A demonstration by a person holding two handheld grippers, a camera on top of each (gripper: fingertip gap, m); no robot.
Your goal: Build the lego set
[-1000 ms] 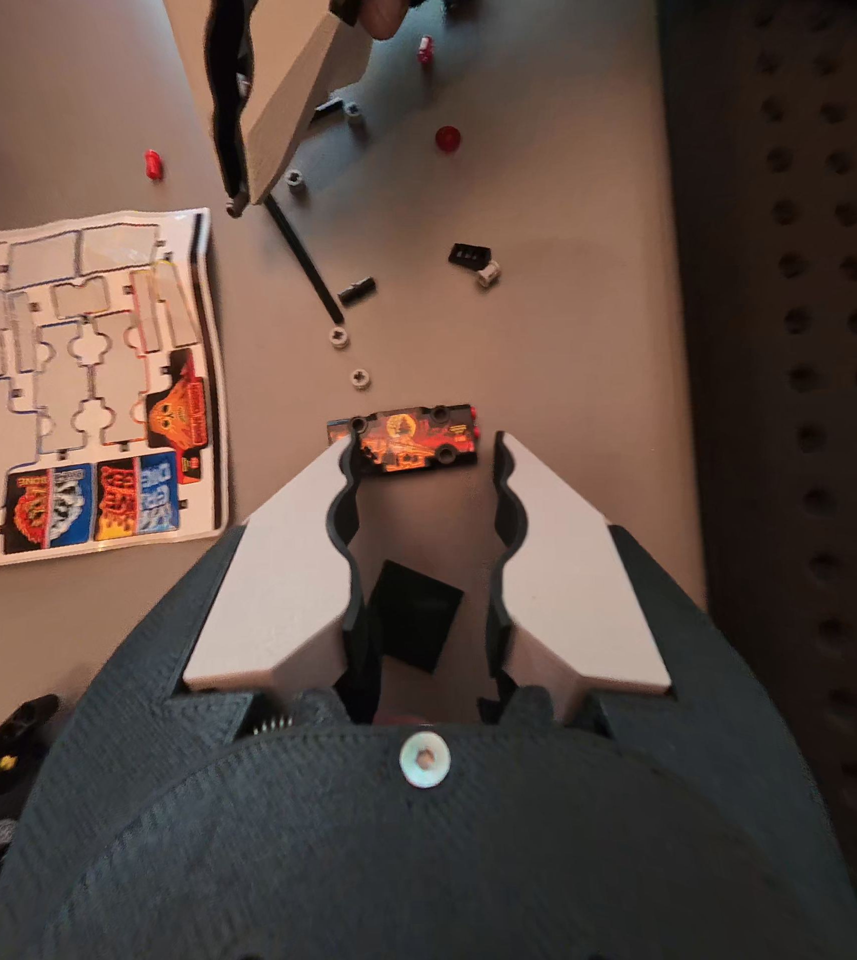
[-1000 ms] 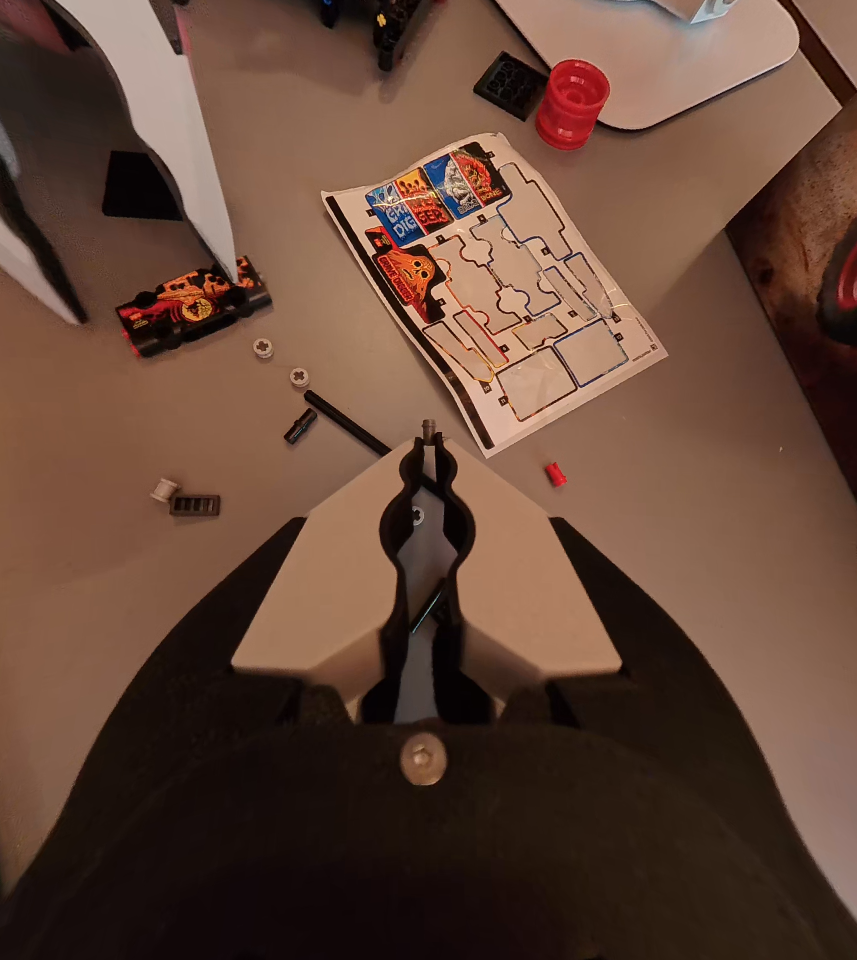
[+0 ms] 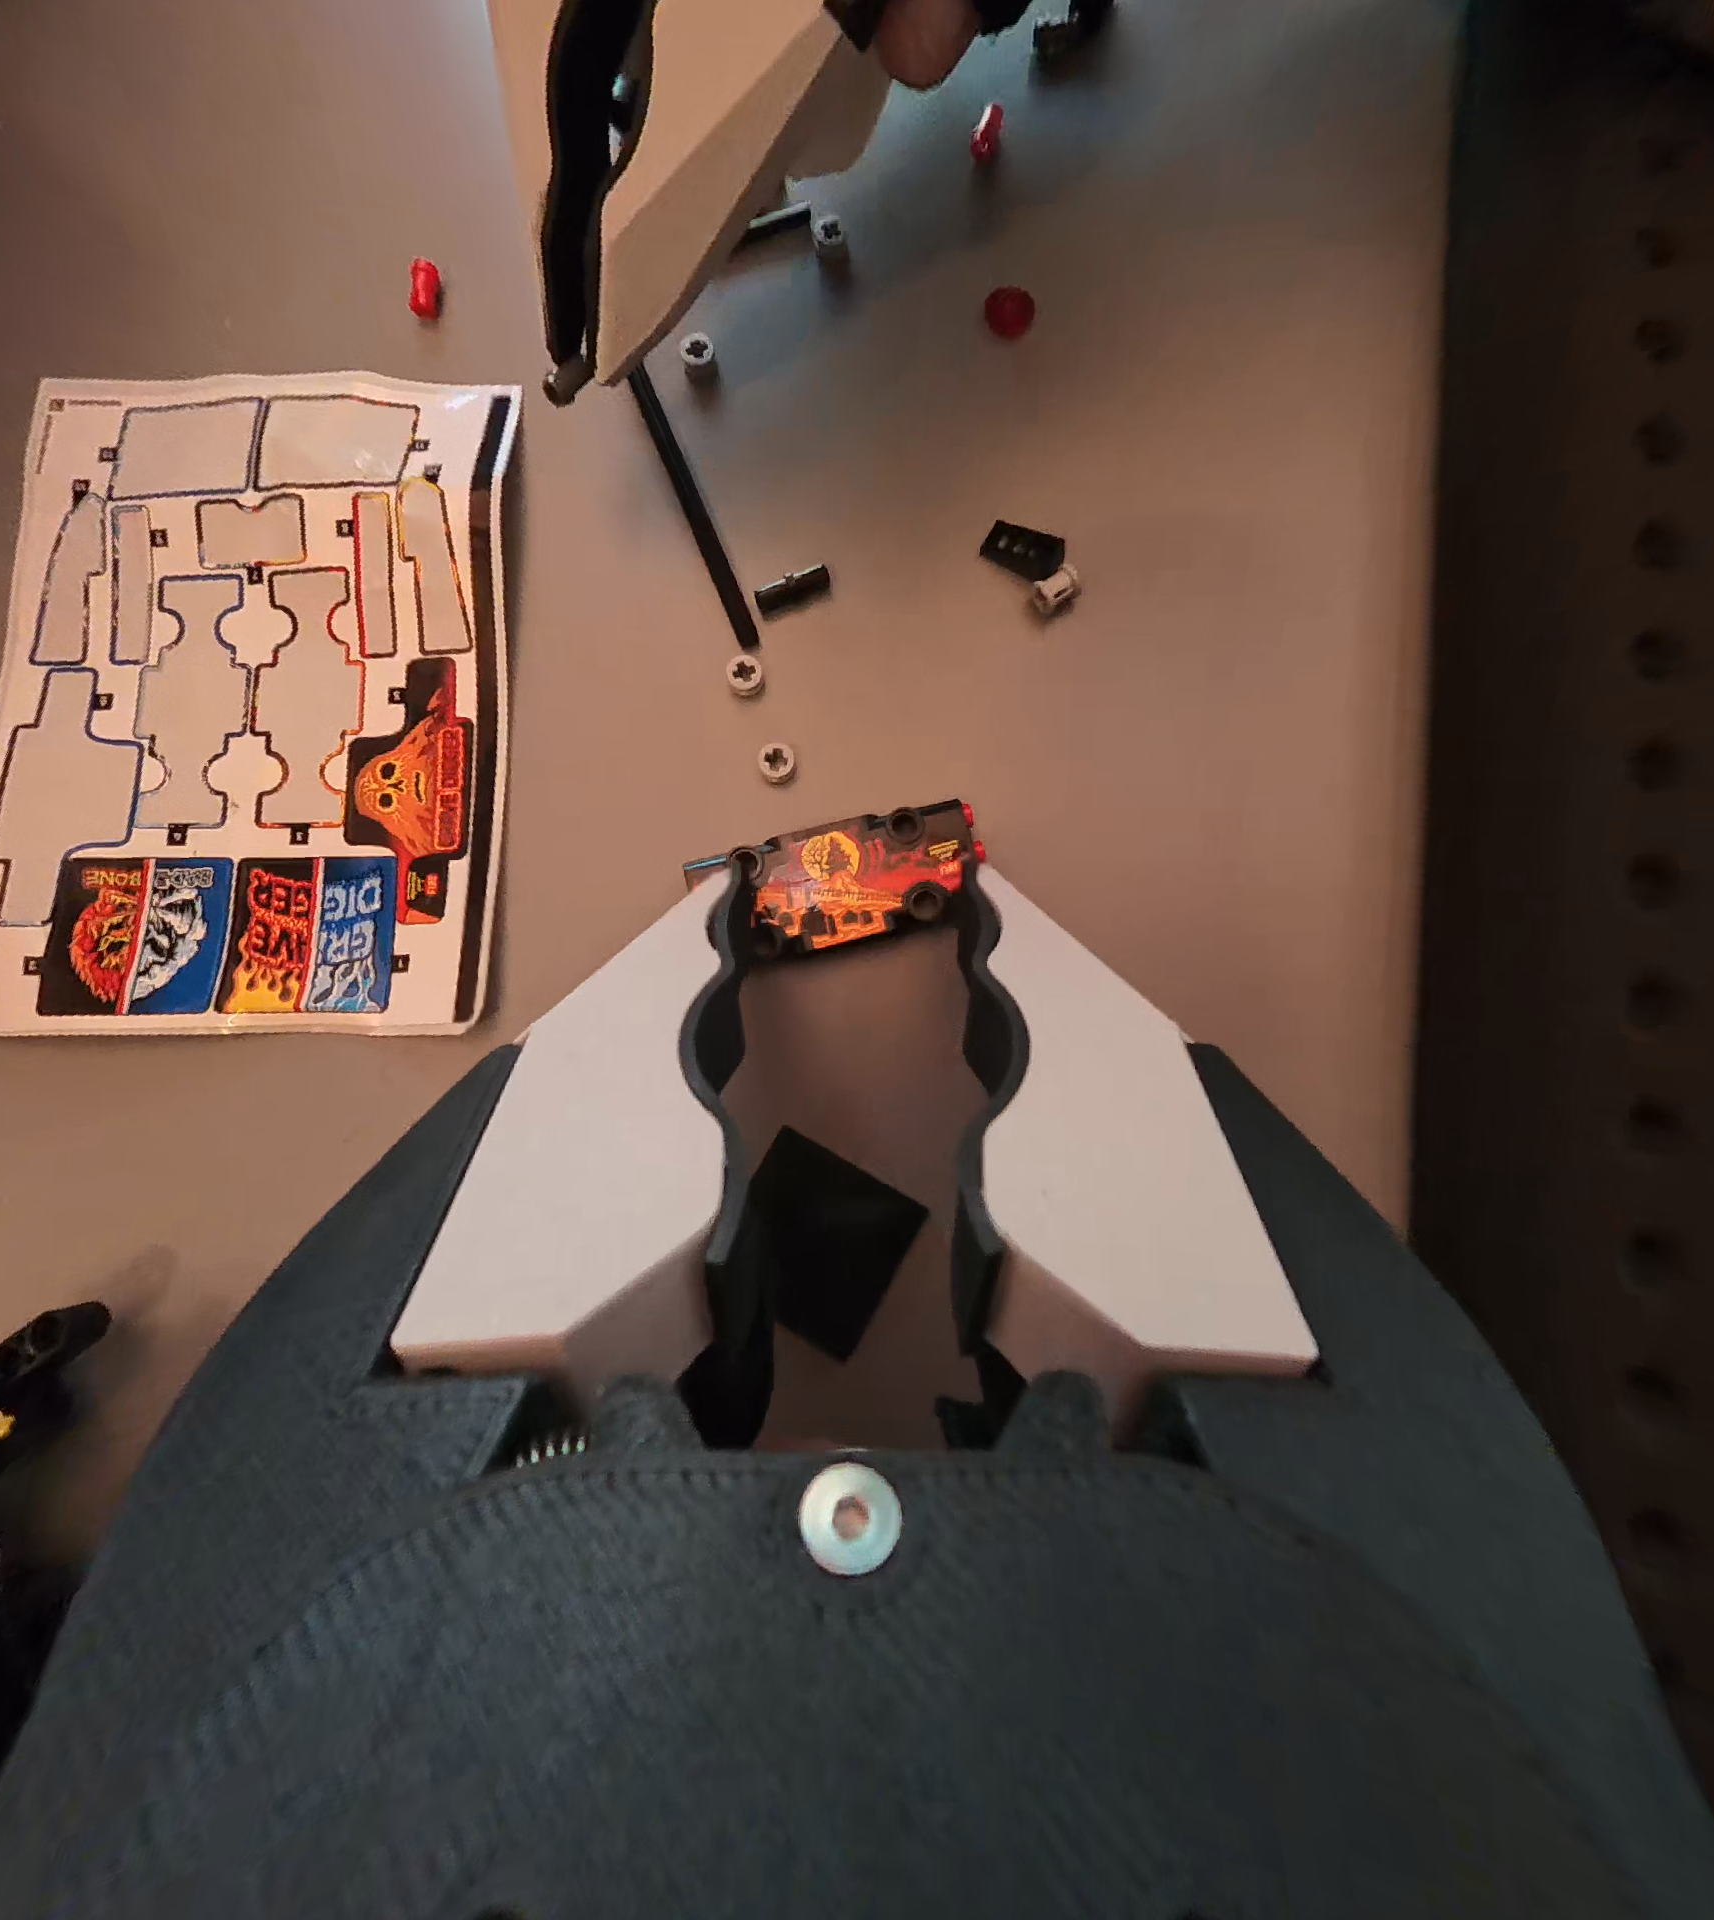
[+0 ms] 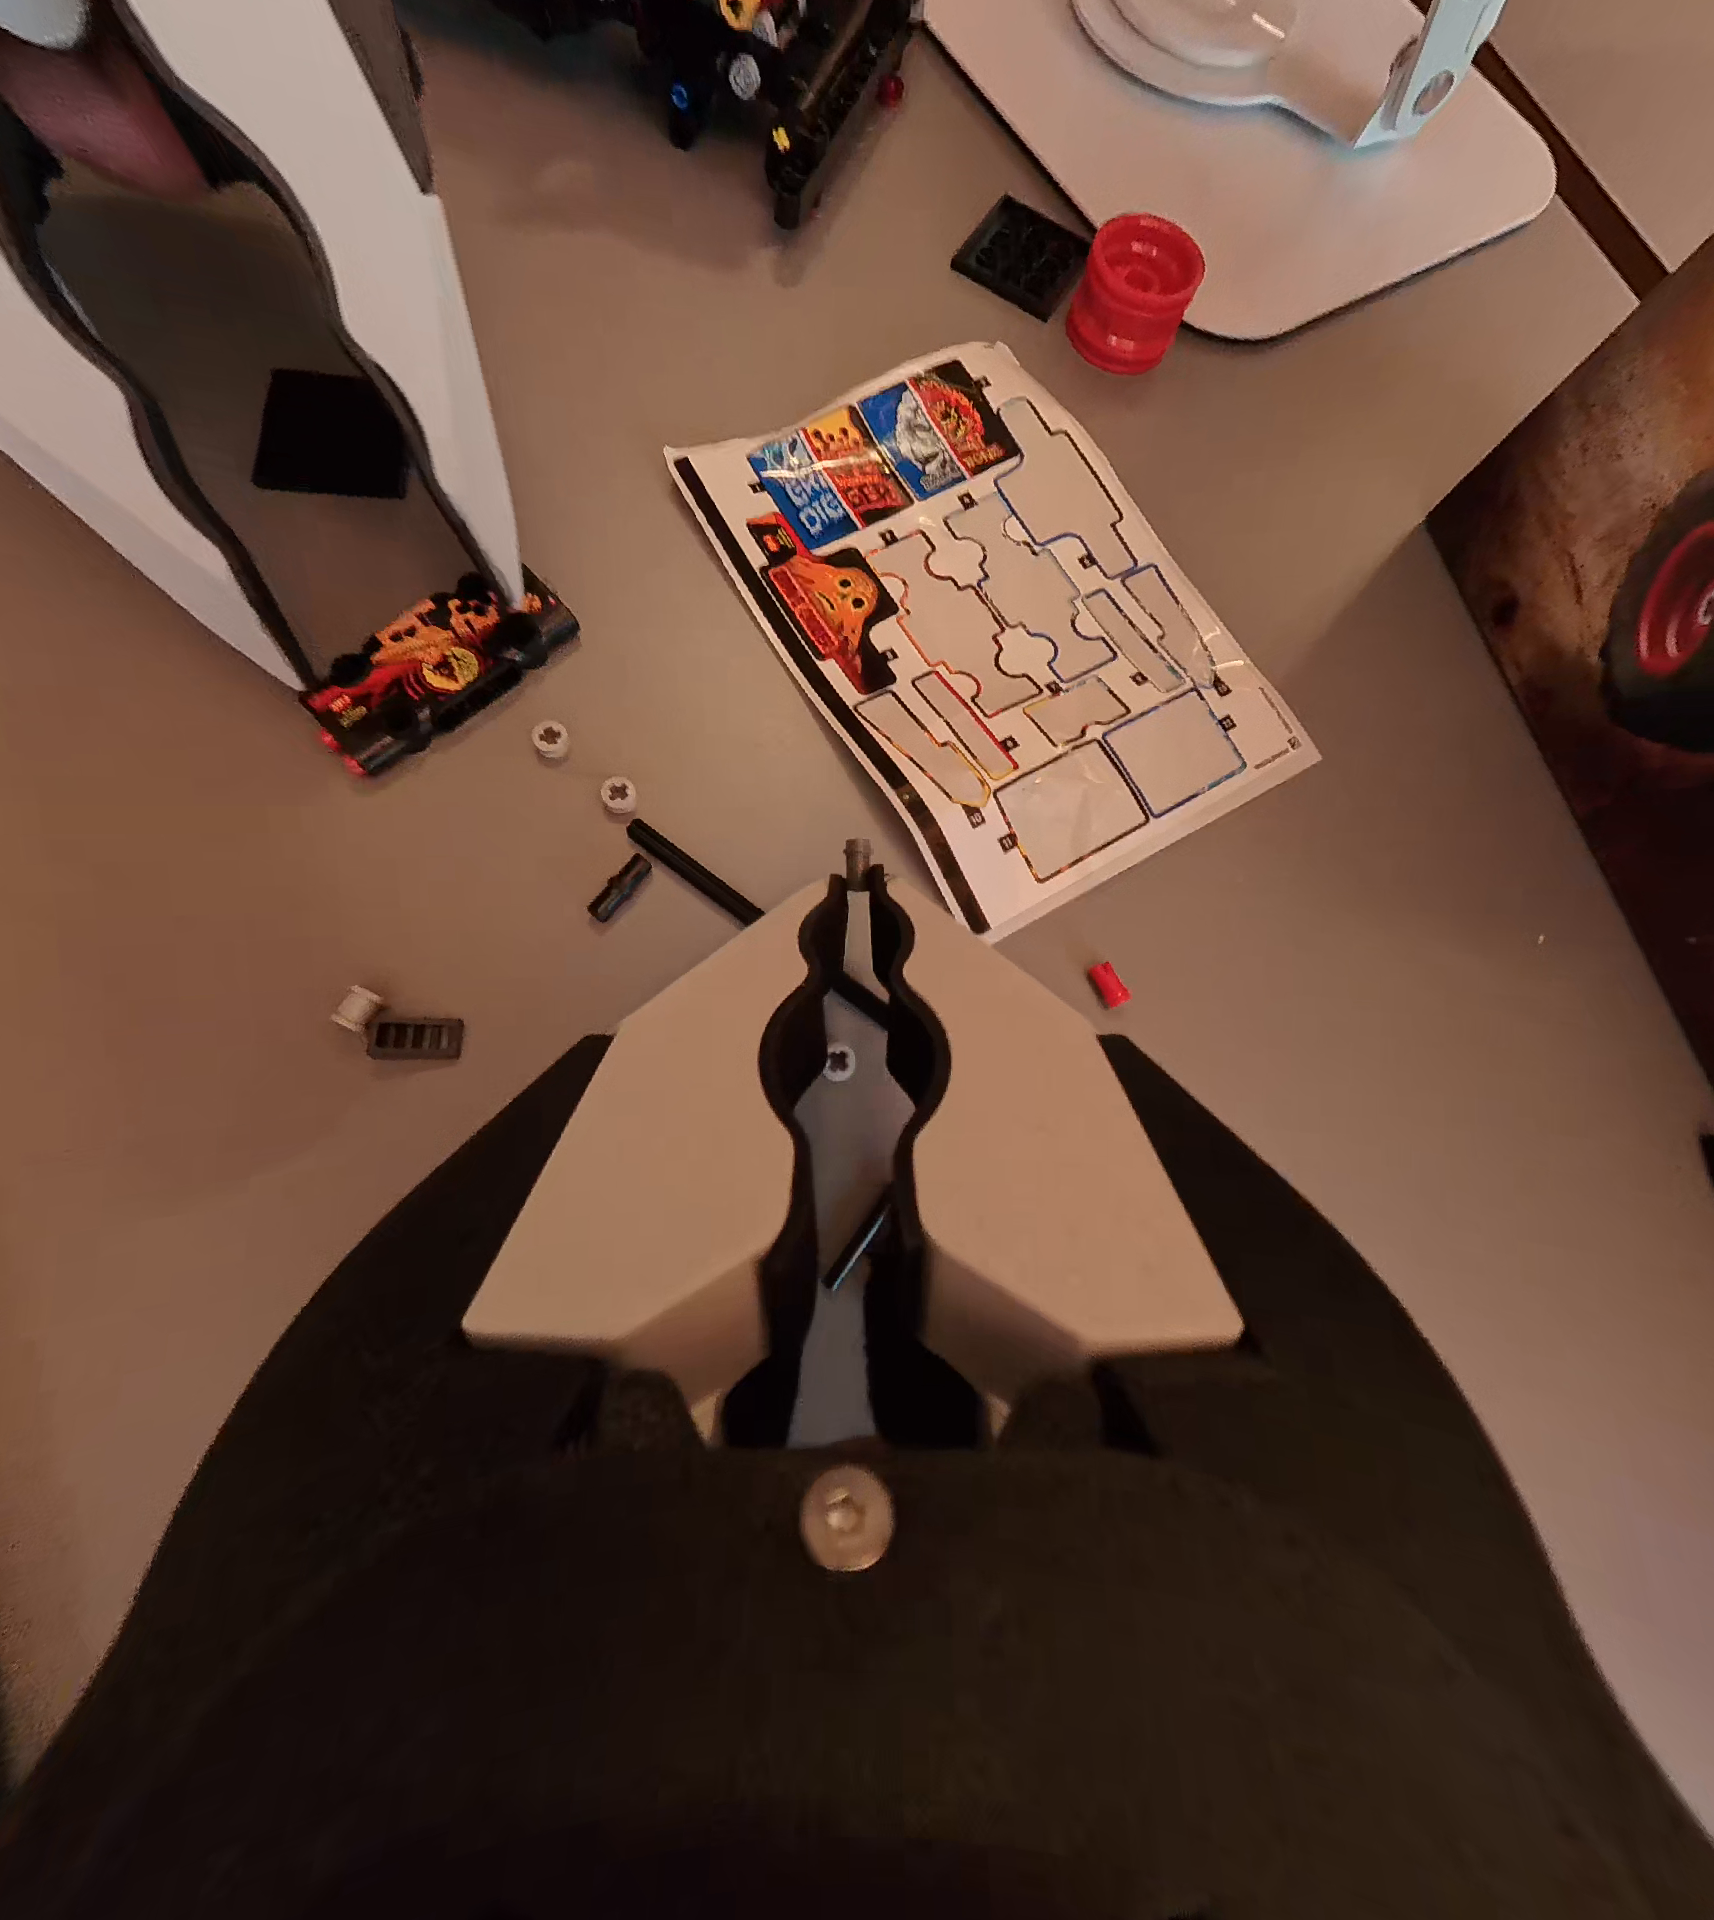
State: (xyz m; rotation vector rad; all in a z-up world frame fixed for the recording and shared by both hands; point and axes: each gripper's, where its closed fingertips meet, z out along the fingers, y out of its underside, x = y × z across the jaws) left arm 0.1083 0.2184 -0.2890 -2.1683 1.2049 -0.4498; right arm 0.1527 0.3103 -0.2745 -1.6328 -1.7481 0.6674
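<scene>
Dark ribbed bodies, white wedge fingers (image 3: 562, 1164), wavy black jaws, silver screws.

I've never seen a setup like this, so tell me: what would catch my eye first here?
Probably the black panel with the fiery orange sticker, sitting between the tips of the open left gripper on the grey table. Beside it lies a mostly used sticker sheet. The right gripper is shut on a small grey pin, and a red wheel hub stands farther back.
</scene>
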